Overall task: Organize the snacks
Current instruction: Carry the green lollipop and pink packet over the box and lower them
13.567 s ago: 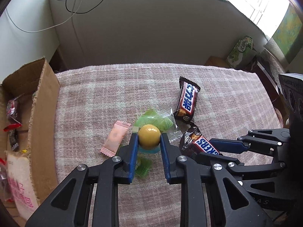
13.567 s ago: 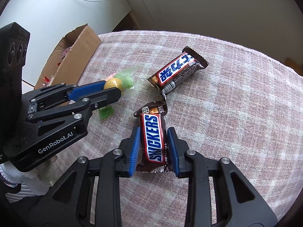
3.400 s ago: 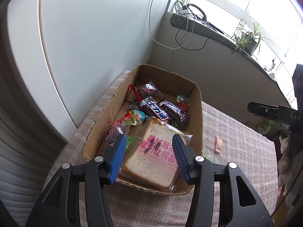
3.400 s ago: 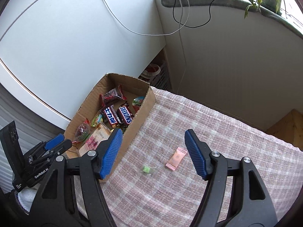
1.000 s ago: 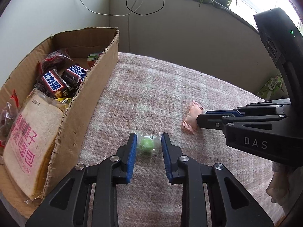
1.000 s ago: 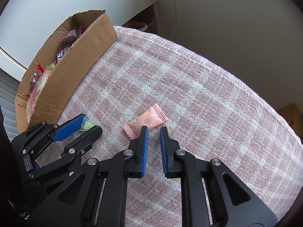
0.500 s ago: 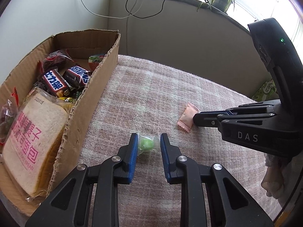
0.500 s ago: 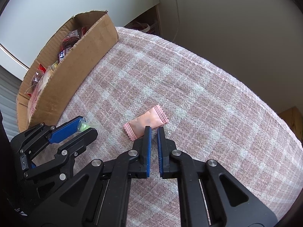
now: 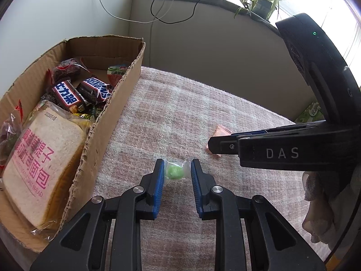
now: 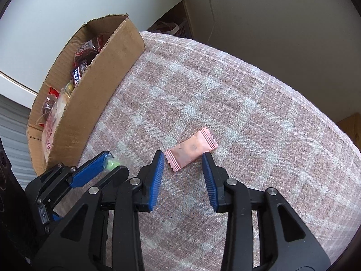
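On the pink plaid cloth (image 9: 180, 113), seen from the left wrist, the left gripper (image 9: 177, 169) stands narrowly parted around a green candy in a clear wrapper (image 9: 174, 172); the wrapper's ends reach both blue pads, though whether they press it is hard to tell. To the left stands a cardboard box (image 9: 108, 117) holding a bagged loaf of toast bread (image 9: 38, 160), two Snickers bars (image 9: 81, 92), a dark red packet (image 9: 66, 68) and a small green-lidded cup (image 9: 117, 72). The right gripper (image 9: 213, 145) reaches in from the right, its tip over a pink candy sachet (image 9: 220, 131) that is mostly hidden behind it. A potted plant (image 9: 259, 2) and cables (image 9: 167, 11) sit on the window ledge beyond.

From the right wrist, the right gripper (image 10: 182, 158) is spread wide with the pink candy sachet (image 10: 191, 149) lying flat on the cloth between its fingertips, slanted, its lower end near the left pad and apart from the right. The left gripper (image 10: 112, 164) shows at lower left with the green candy (image 10: 111, 163) at its tip. The cardboard box (image 10: 94, 94) stands on the cloth's far left edge.
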{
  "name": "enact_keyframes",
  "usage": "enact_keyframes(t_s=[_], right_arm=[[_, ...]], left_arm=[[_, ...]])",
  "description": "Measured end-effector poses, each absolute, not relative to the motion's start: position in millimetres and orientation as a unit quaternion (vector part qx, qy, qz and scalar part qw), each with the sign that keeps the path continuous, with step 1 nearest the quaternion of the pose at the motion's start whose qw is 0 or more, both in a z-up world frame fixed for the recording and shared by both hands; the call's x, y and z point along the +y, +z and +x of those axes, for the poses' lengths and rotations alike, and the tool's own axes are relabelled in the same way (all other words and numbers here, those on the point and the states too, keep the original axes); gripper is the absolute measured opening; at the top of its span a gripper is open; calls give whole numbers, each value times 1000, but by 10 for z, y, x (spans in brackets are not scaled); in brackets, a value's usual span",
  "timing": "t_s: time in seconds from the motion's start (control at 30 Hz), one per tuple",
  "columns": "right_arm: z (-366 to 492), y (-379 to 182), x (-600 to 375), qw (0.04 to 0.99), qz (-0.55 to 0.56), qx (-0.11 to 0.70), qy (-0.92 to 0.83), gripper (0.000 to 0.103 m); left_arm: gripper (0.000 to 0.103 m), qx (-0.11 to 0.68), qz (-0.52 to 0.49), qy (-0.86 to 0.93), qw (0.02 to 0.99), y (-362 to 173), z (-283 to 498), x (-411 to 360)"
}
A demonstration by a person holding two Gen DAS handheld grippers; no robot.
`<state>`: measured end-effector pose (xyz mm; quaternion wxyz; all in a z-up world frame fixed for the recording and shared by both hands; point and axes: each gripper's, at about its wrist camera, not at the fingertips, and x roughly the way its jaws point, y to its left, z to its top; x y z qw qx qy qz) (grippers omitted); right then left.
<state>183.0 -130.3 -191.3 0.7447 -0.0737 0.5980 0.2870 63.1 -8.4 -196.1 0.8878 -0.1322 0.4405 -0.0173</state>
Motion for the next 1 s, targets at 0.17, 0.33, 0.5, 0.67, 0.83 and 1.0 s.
enact_keyframes(t_s=[0.17, 0.33, 0.5, 0.67, 0.83, 1.0], right_arm=[[1914, -1918, -1111, 757, -88, 590, 266, 36], [1831, -1910, -839, 761, -151, 570, 273, 19], [1743, -1887, -802, 760, -161, 565, 278, 18], [1637, -1769, -897, 771, -153, 555, 274, 18], [1520, -1588, -982, 776, -142, 547, 278, 18], [1447, -1394, -1025, 781, -129, 539, 287, 18]], left_arm=[[22, 437, -140, -27, 888, -1924, 521, -61], [22, 436, -149, -36, 887, -1906, 422, -33], [22, 435, -151, -43, 886, -1864, 356, -47], [22, 432, -151, -49, 888, -1738, 276, -46], [22, 432, -145, -54, 888, -1589, 238, -28], [22, 423, -138, -60, 893, -1351, 176, 31]])
